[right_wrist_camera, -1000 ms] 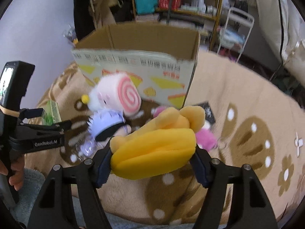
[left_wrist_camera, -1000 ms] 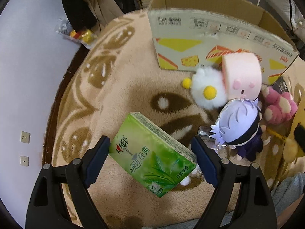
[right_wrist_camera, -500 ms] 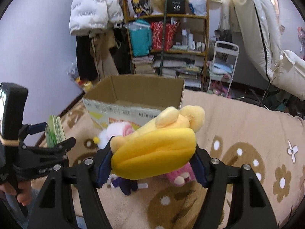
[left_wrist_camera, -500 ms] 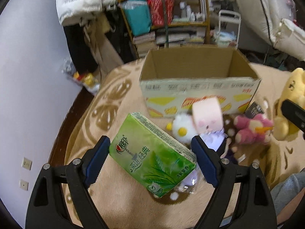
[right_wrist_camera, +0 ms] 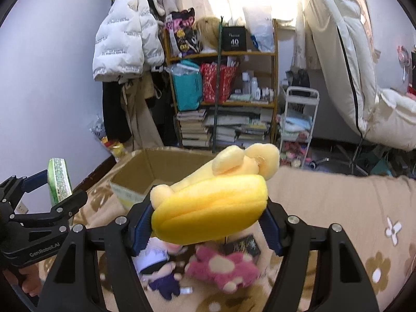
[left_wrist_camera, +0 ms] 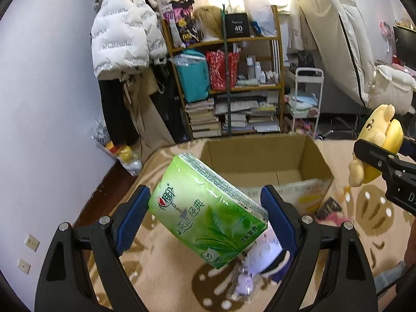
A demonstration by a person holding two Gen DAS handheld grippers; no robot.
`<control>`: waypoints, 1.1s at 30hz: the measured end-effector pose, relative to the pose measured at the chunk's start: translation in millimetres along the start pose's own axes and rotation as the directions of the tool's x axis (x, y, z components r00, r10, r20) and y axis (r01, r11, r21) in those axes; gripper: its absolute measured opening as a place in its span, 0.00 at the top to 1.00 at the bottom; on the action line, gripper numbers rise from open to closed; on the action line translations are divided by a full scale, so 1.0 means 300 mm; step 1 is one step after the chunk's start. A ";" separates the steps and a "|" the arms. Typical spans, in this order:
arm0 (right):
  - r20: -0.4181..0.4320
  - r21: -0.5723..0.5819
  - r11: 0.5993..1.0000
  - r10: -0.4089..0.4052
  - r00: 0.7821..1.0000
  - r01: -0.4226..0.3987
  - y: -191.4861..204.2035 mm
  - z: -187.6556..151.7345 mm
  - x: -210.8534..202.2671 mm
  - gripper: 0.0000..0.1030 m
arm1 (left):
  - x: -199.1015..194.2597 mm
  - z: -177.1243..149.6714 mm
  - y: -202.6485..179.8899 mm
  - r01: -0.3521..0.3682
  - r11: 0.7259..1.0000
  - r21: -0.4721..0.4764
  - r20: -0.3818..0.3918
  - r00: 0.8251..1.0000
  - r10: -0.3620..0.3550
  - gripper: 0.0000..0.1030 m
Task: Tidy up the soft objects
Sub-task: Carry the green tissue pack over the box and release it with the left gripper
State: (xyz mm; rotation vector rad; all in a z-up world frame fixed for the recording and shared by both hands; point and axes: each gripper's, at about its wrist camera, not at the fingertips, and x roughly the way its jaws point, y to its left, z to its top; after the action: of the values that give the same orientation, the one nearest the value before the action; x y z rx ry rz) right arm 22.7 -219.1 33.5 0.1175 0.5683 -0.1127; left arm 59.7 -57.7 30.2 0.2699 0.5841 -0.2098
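Now that both loads have come up off the rug, the green tissue pack (left_wrist_camera: 208,215) hangs clamped crosswise in the left gripper (left_wrist_camera: 205,215), tilted, with its pads pressed on the pack's two ends. A second ago it sat low over the toys; now the open cardboard box (left_wrist_camera: 265,156) lies ahead and below, its bare floor showing. The yellow plush (right_wrist_camera: 210,208) is squeezed between the pads of the right gripper (right_wrist_camera: 208,221), likewise raised, and the box (right_wrist_camera: 145,171) sits ahead to its left. On the rug (right_wrist_camera: 338,208) below lie a pink plush (right_wrist_camera: 223,267) and a purple-haired doll (right_wrist_camera: 161,267), not yet gathered. Judging by this, the lift is done and the carry to the box comes next; both items look clear of its rim.
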 end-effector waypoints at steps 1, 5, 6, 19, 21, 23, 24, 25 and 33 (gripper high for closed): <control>0.002 0.004 1.000 0.008 1.000 -0.008 -0.005 0.017 0.003 0.28 | -0.003 0.011 0.000 -0.006 1.000 0.002 0.007 1.000 0.006 0.17; 0.032 -0.002 1.000 0.002 0.999 -0.002 -0.022 0.079 0.008 0.28 | 0.005 0.066 0.008 -0.018 1.000 0.000 0.029 0.999 0.018 0.17; 0.038 0.000 1.000 0.005 0.999 -0.005 -0.026 0.095 0.014 0.28 | 0.009 0.082 0.009 -0.018 1.000 -0.005 0.035 0.999 0.018 0.17; 0.081 -0.064 0.998 0.029 0.996 -0.024 -0.018 0.210 0.158 0.27 | 0.136 0.183 -0.025 0.008 1.000 -0.011 0.056 0.998 -0.007 0.17; 0.080 -0.064 0.997 0.054 0.995 -0.049 -0.017 0.205 0.179 0.27 | 0.159 0.179 -0.031 0.015 1.000 -0.001 0.057 0.998 -0.015 0.17; 0.071 -0.065 0.996 0.062 0.996 -0.057 -0.017 0.197 0.202 0.27 | 0.184 0.174 -0.045 0.021 1.000 0.016 0.059 0.998 -0.022 0.17; 0.064 -0.067 0.996 0.061 0.996 -0.057 -0.015 0.191 0.216 0.27 | 0.203 0.174 -0.053 0.021 1.000 0.021 0.058 0.998 -0.022 0.17; 0.056 -0.069 0.996 0.060 0.997 -0.056 -0.015 0.184 0.227 0.27 | 0.214 0.169 -0.057 0.022 1.000 0.019 0.056 0.998 -0.023 0.17; -0.015 -0.095 0.995 0.031 0.999 -0.033 -0.015 0.118 0.325 0.26 | 0.338 0.135 -0.093 0.042 0.999 0.024 0.001 0.999 -0.042 0.17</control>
State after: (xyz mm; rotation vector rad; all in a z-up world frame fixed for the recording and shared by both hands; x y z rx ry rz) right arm 122.6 -235.9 9.9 0.0342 0.5840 -0.0534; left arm 155.6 -108.5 -0.2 0.2805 0.5864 -0.2578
